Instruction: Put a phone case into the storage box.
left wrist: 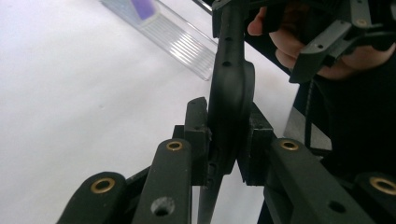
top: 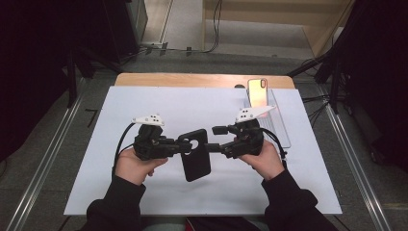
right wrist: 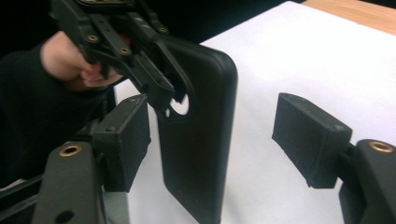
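Observation:
A black phone case (top: 196,159) hangs above the white sheet at the table's middle, camera cutout at its upper end. My left gripper (top: 185,144) is shut on the case's upper left corner; in the left gripper view the case (left wrist: 230,88) stands edge-on, pinched between the two pads of the left gripper (left wrist: 224,142). My right gripper (top: 215,139) reaches in from the right, open. In the right gripper view the case (right wrist: 198,144) stands between that gripper's pads (right wrist: 306,135), close to the left pad and well apart from the right one.
A phone (top: 258,92) with a glossy screen leans on a clear ribbed stand (top: 279,126) at the back right; the stand (left wrist: 180,39) also shows in the left gripper view. A white sheet (top: 144,103) covers the wooden table (top: 192,79). Metal rails run along both sides.

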`<state>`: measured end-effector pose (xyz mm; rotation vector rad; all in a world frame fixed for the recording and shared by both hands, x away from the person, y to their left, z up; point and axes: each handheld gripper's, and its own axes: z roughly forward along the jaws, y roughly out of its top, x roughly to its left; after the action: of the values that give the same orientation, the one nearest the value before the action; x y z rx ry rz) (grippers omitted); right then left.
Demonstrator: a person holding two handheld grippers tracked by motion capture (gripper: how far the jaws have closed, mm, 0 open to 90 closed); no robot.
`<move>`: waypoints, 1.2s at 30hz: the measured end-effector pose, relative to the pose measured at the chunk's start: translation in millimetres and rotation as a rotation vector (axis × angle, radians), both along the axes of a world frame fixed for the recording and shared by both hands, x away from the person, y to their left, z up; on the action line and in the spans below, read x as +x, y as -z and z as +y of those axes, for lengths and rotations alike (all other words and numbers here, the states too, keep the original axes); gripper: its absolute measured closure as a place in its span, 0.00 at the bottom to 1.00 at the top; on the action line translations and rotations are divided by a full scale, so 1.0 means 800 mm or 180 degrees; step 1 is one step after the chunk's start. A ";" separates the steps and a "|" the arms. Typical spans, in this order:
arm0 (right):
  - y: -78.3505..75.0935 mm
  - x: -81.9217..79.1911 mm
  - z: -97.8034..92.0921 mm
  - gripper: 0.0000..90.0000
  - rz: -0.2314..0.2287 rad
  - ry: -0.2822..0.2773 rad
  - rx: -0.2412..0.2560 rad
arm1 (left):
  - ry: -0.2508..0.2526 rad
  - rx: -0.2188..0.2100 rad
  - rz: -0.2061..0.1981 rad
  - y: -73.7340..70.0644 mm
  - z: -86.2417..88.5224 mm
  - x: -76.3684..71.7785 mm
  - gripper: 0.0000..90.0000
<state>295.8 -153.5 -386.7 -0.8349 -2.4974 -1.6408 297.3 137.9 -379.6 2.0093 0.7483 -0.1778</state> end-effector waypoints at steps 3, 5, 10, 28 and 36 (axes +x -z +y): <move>0.004 0.000 0.001 0.00 -0.0030 0.0141 -0.0001 | -0.0119 0.0012 0.0041 0.000 0.002 0.001 0.86; 0.006 0.000 0.003 0.00 -0.0071 0.0167 0.0010 | -0.0199 0.0013 0.0069 -0.001 0.004 0.002 0.86; 0.010 -0.006 0.012 0.00 -0.0098 0.0258 -0.0112 | -0.0374 0.0007 0.0082 -0.003 0.006 0.001 0.85; 0.034 -0.024 0.045 0.00 -0.0203 0.0936 -0.0273 | -0.0779 0.0123 0.0052 -0.001 -0.006 -0.004 0.85; 0.044 -0.031 0.057 0.00 -0.0172 0.1143 -0.0278 | -0.0840 0.0162 0.0022 0.002 -0.018 -0.006 0.85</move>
<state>271.0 -107.6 -421.9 -1.3338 -2.5892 -1.6738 292.3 123.9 -381.2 1.9359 1.0219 -0.0115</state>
